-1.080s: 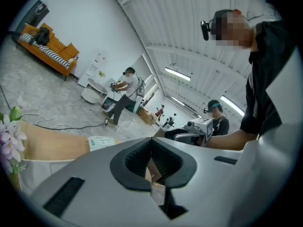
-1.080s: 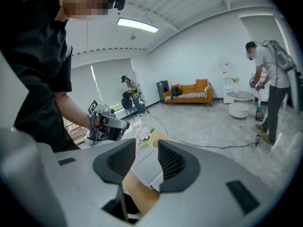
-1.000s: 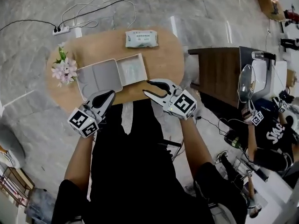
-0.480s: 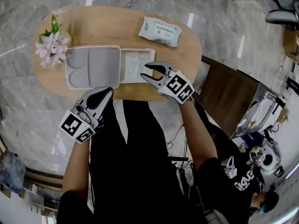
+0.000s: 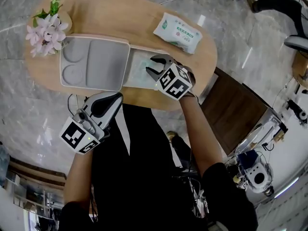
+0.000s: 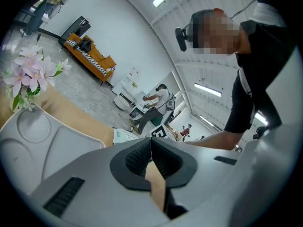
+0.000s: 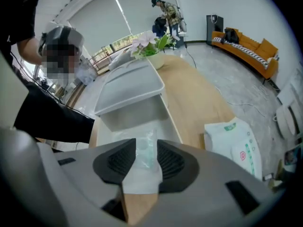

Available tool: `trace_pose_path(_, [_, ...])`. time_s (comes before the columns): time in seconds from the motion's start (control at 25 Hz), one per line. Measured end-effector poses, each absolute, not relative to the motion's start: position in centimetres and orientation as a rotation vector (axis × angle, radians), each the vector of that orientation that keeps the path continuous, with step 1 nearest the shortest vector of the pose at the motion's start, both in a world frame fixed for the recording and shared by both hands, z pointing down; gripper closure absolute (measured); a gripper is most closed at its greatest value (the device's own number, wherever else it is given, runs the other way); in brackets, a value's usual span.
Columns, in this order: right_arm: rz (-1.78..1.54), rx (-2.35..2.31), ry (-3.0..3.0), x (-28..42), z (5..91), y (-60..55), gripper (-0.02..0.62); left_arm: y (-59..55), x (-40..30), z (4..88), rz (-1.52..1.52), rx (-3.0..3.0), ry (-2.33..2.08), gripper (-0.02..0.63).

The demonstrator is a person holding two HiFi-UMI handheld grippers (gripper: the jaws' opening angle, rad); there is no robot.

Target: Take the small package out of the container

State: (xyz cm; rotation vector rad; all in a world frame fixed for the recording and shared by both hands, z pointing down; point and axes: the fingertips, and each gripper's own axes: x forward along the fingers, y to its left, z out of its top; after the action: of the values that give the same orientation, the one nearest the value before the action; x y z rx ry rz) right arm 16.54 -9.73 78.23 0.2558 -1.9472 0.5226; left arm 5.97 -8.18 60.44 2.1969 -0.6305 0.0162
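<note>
Wide open, the right tongs (image 5: 153, 67) hover over the container (image 7: 135, 113), the small package (image 7: 144, 155) just beyond their tips, so drop straight, straddle it, pinch gently, while the left tongs (image 5: 115, 97) sit clenched, empty.
</note>
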Motion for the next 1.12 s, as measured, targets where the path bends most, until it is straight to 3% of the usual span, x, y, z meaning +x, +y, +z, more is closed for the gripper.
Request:
trace_pose_path(0.6, [0.379,0.209,-1.735,16.6,82.2,-9.2,0.472,-7.7,6.2,61.1,-0.030,2.190,-0.614,0.589])
trace_pose_path(1.12, [0.321,0.219,-1.591,17.1,83.4,-8.9,0.417,-7.6,6.7,60.7,-0.065,2.193,-0.591,0.589])
